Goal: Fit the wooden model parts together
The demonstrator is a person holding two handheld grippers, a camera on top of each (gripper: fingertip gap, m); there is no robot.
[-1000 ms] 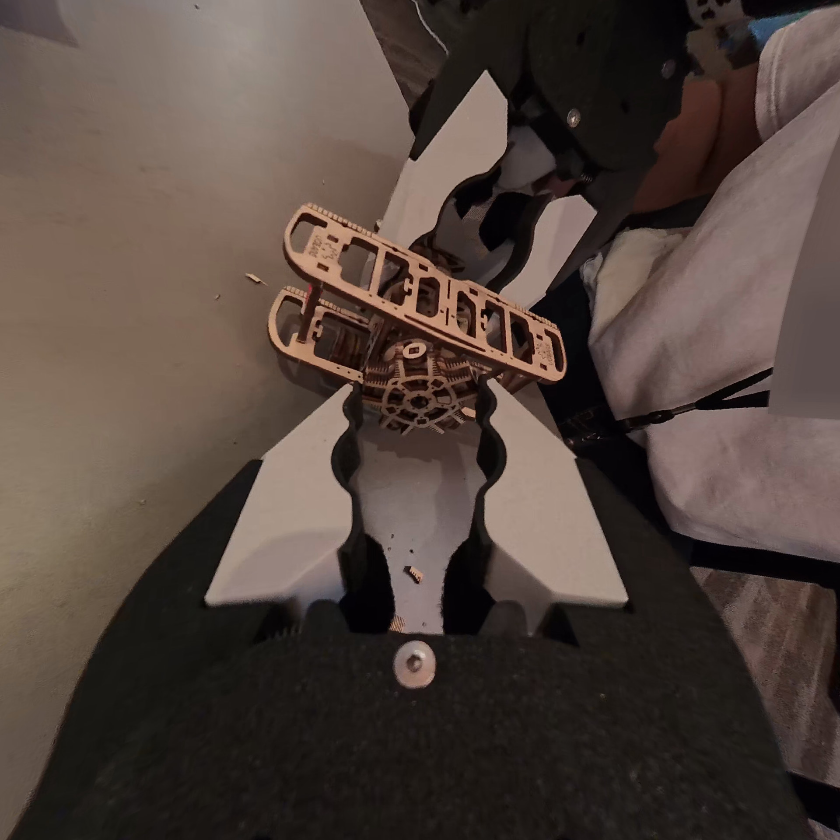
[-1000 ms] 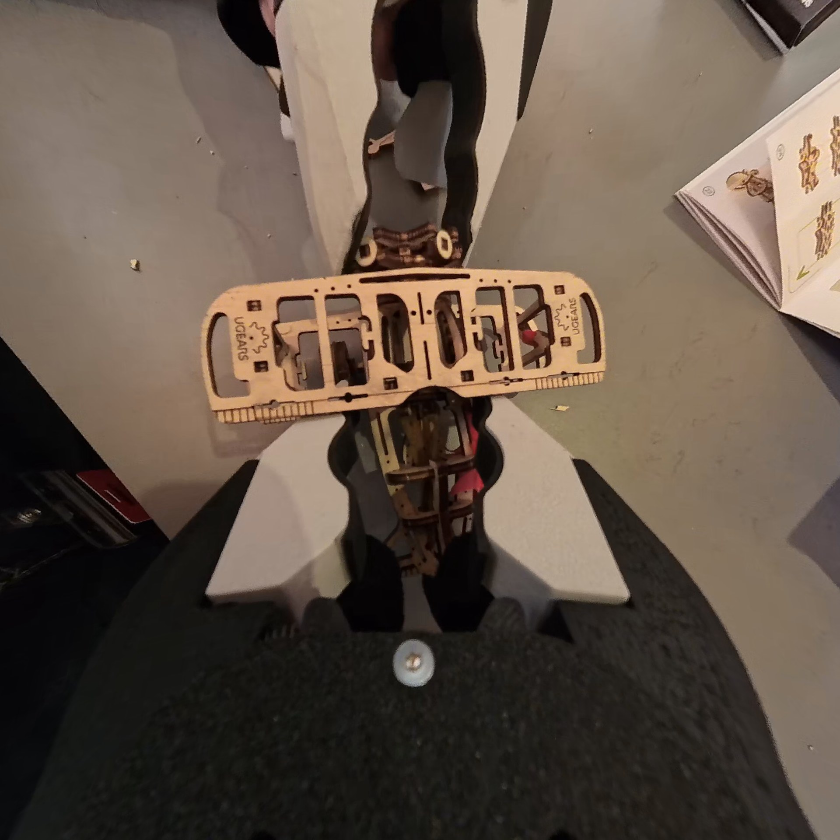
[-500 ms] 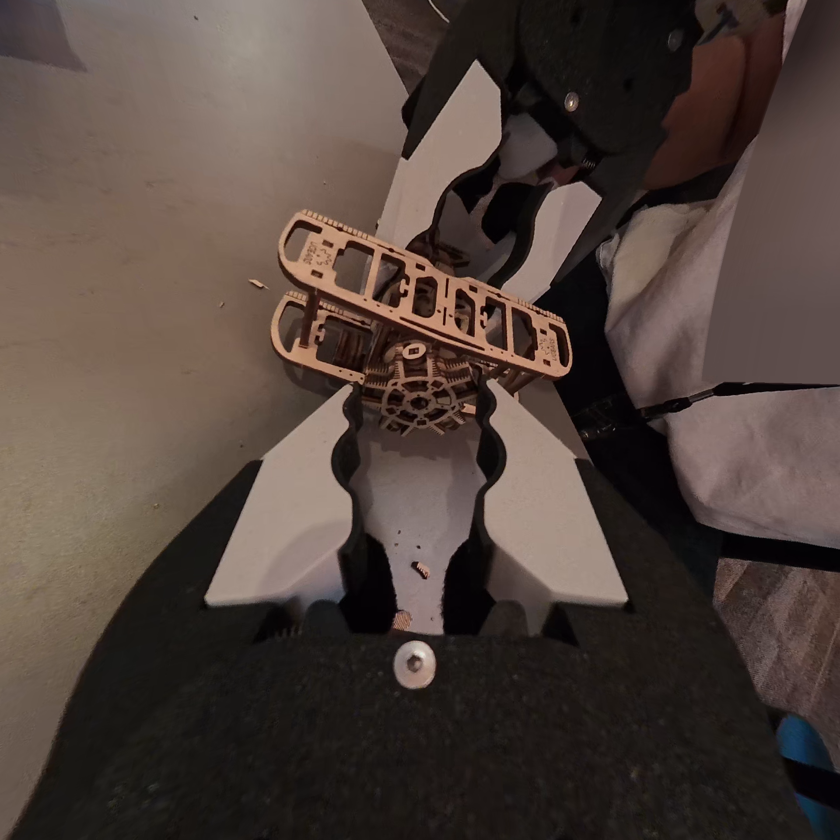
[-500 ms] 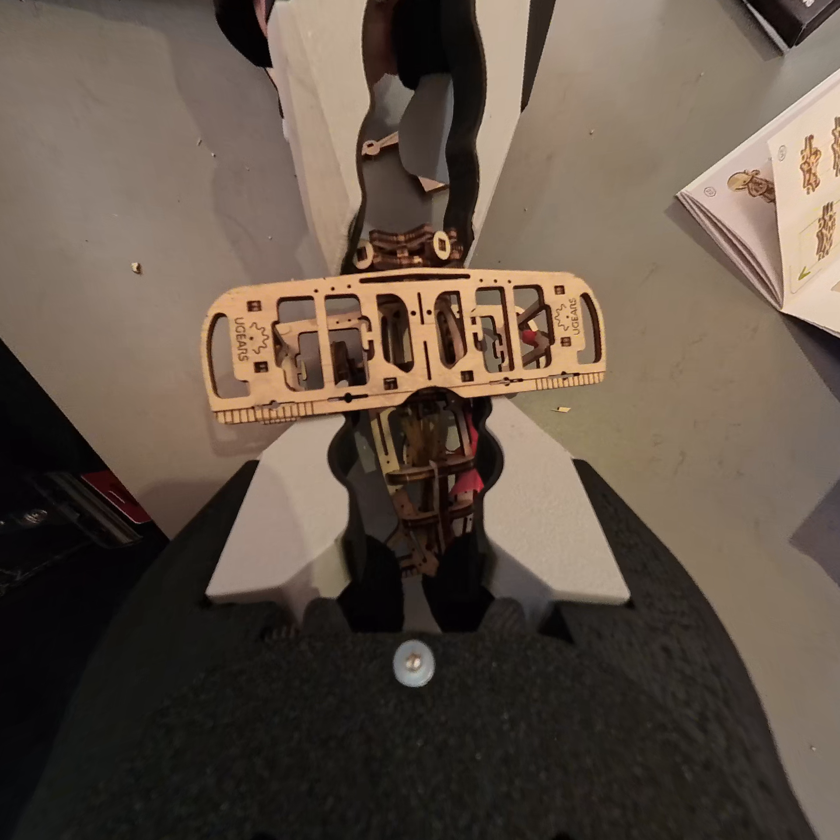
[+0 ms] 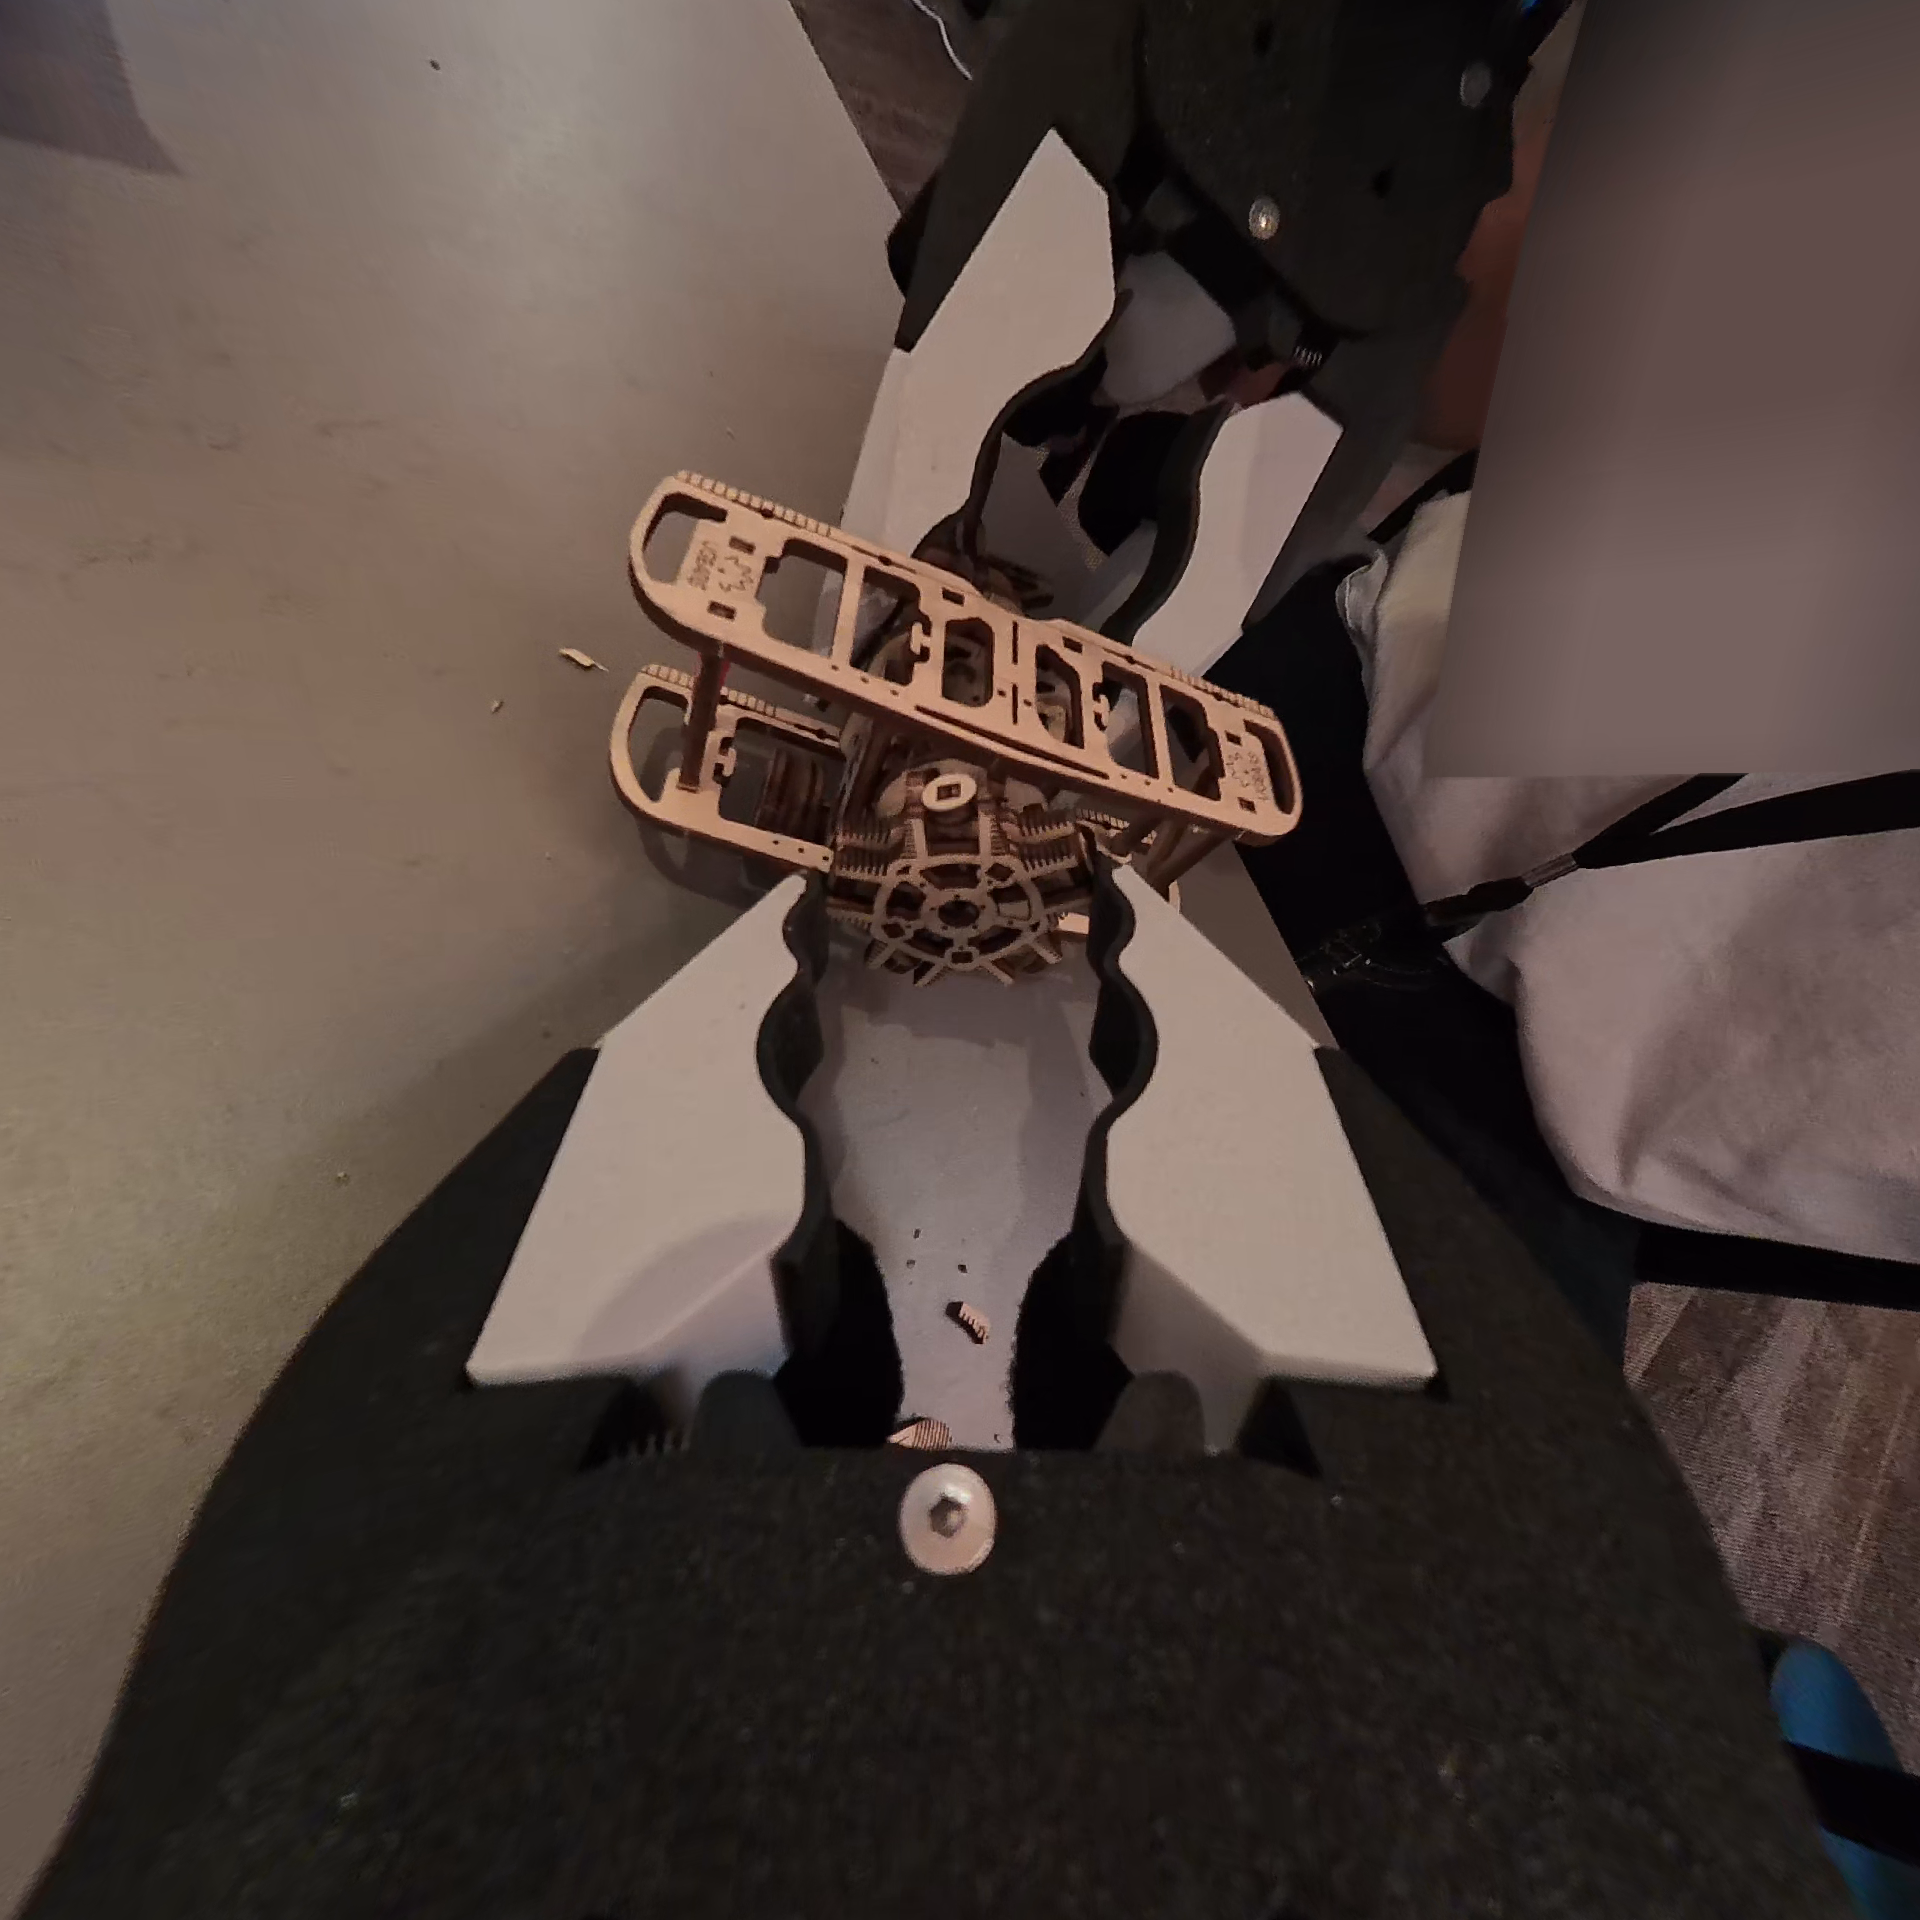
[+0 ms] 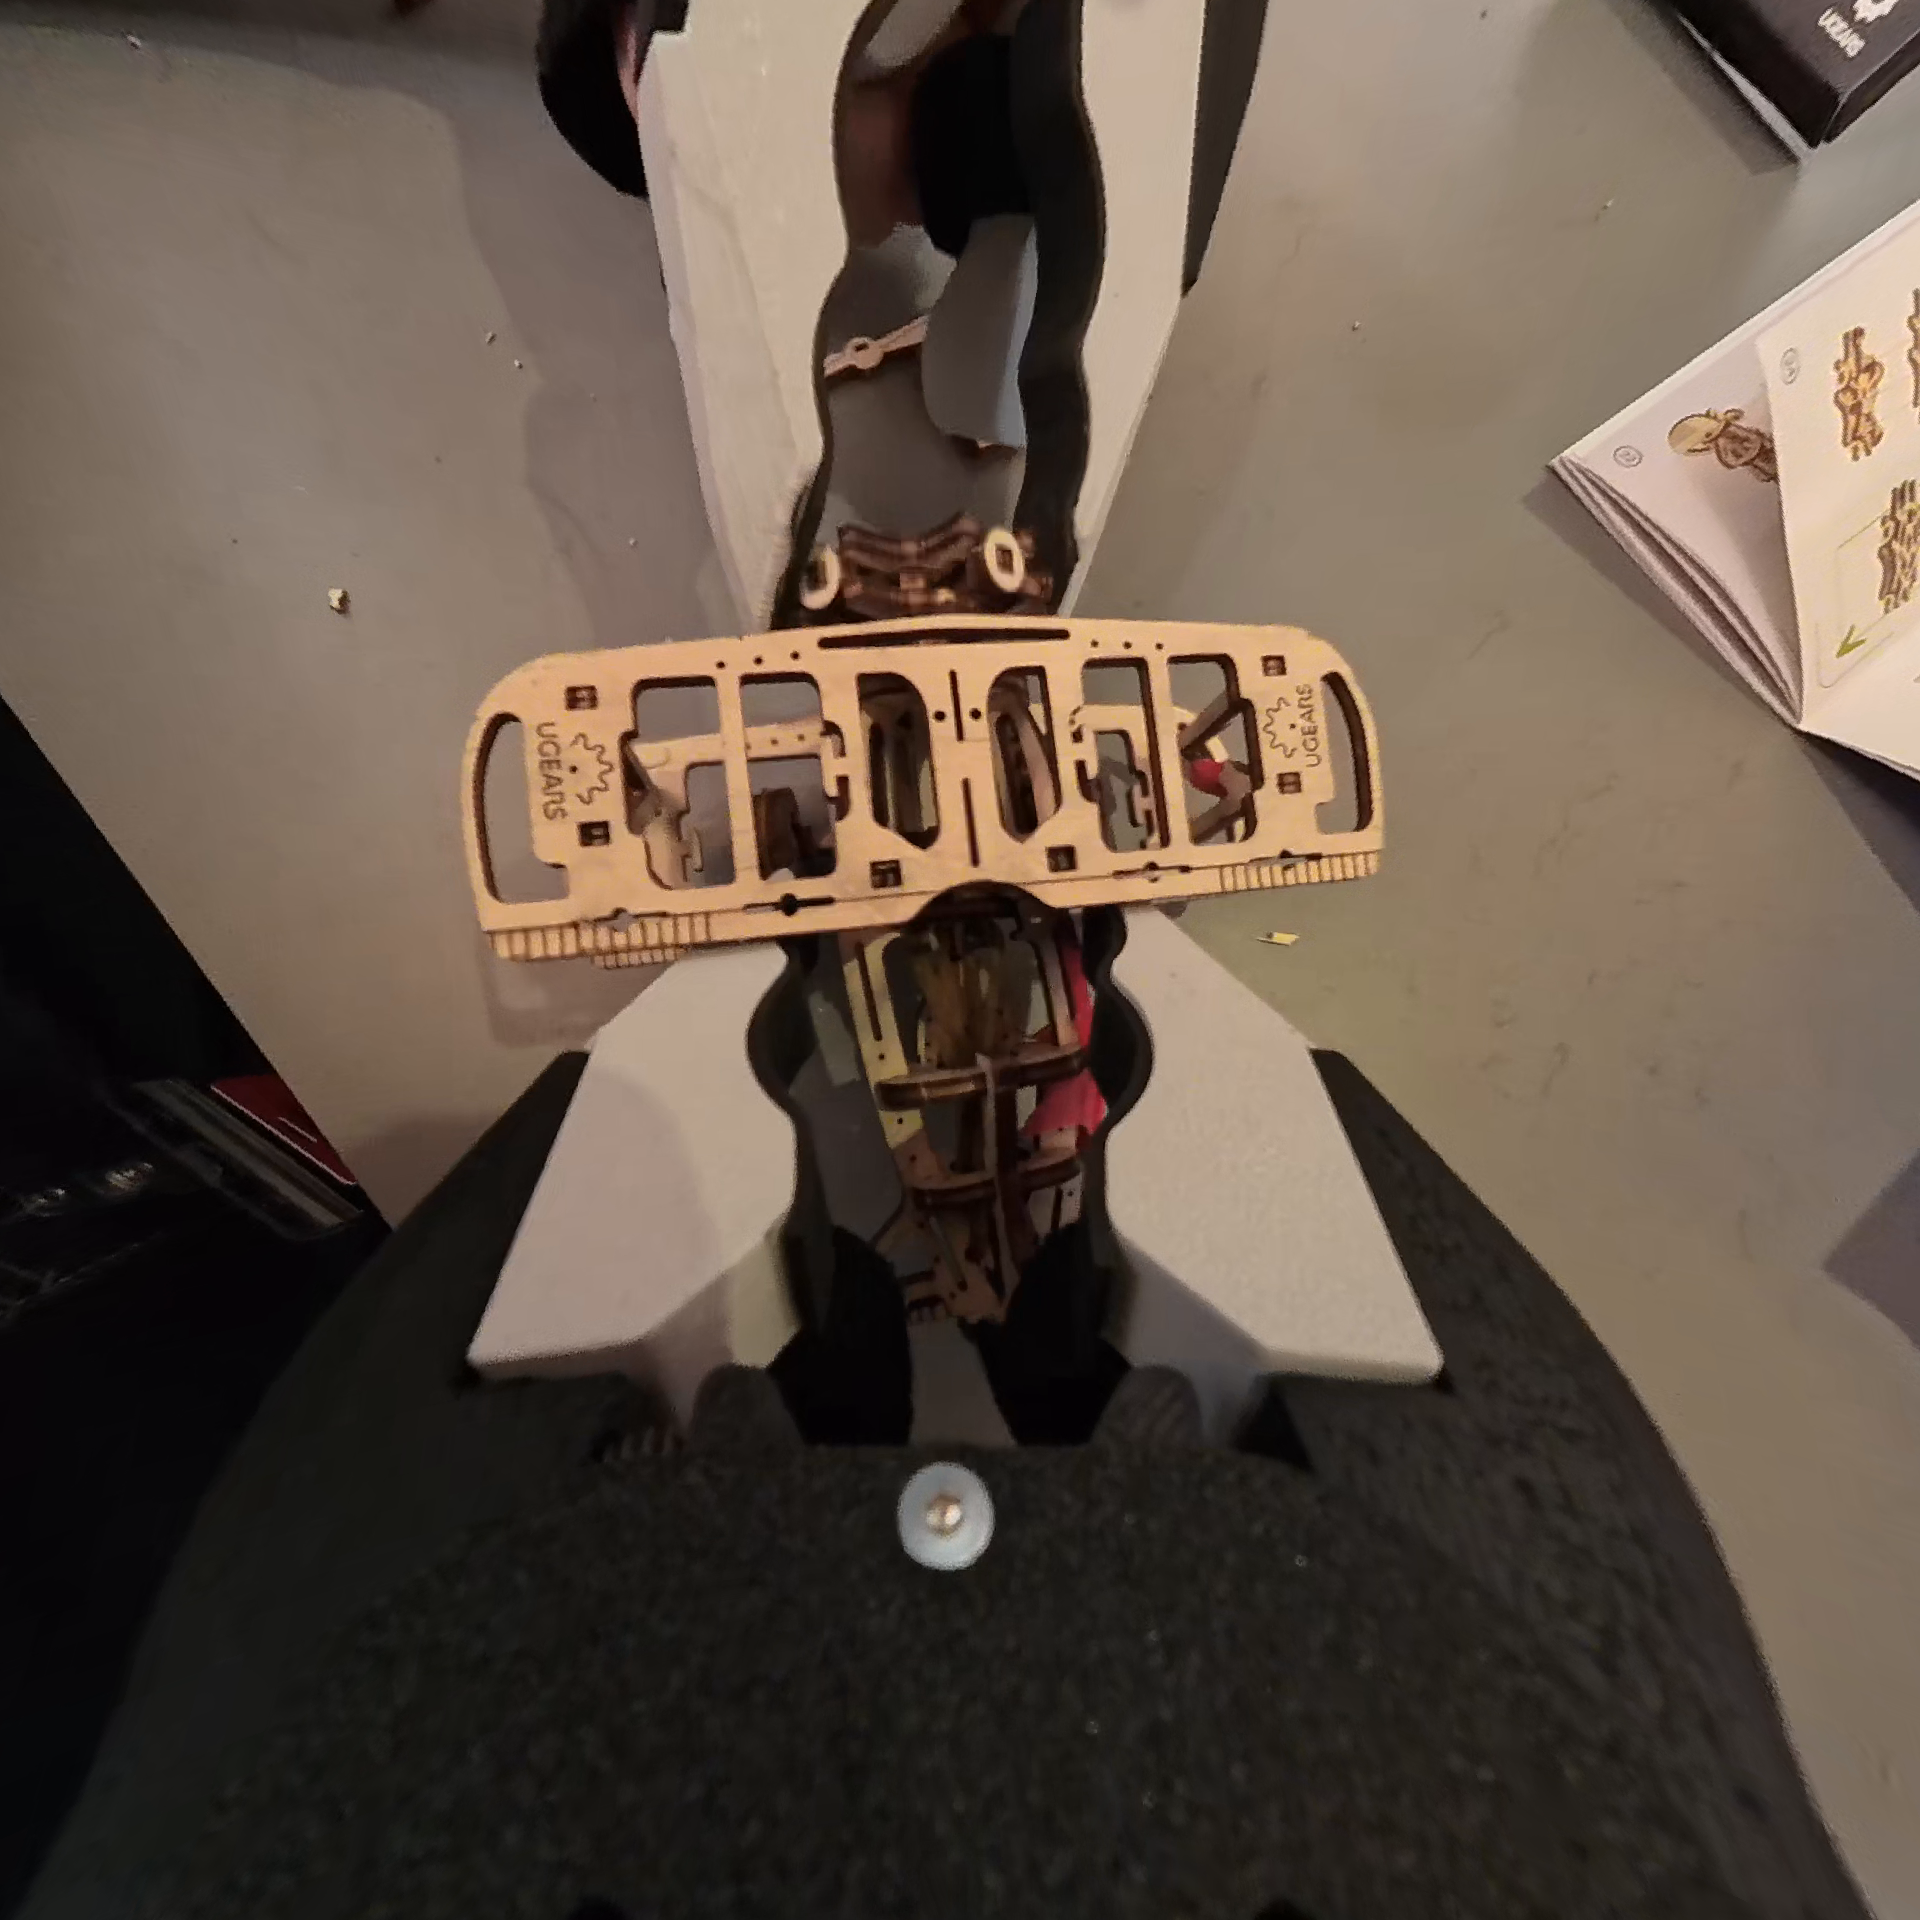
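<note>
Here's the wooden biplane model (image 5: 956, 727) (image 6: 925, 790), wings level and stacked, stretched nose to tail between the two grippers, close over the grey table (image 5: 312, 623) by its right edge.

Over to the right gripper (image 6: 951, 935): partly closed around the fuselage and holding it. Shows the tail running back between the fingers (image 6: 1195, 1091), the red trim pressed against the right-hand pad, and a sliver of table down the left side. Has the upper wing lying crosswise just beyond the fingertips.

And now the left gripper (image 5: 956, 904), coming in from the opposite end. Shows the fingertips flanking the radial engine (image 5: 951, 914) at the nose, one either side, set about as wide as the engine itself. Touching or only close? Cannot tell from here. Carries a small toothed wooden scrap (image 5: 968, 1317) loose in the throat between the fingers.

Moving outward: wood chips (image 5: 582, 658) scattered on the table to the left of the wings. Off to the far right in the right wrist view, an open instruction booklet (image 6: 1766, 468), with a dark box (image 6: 1808, 62) beyond it. On the right in the left wrist view, white cloth (image 5: 1714, 1039) past the table edge.
</note>
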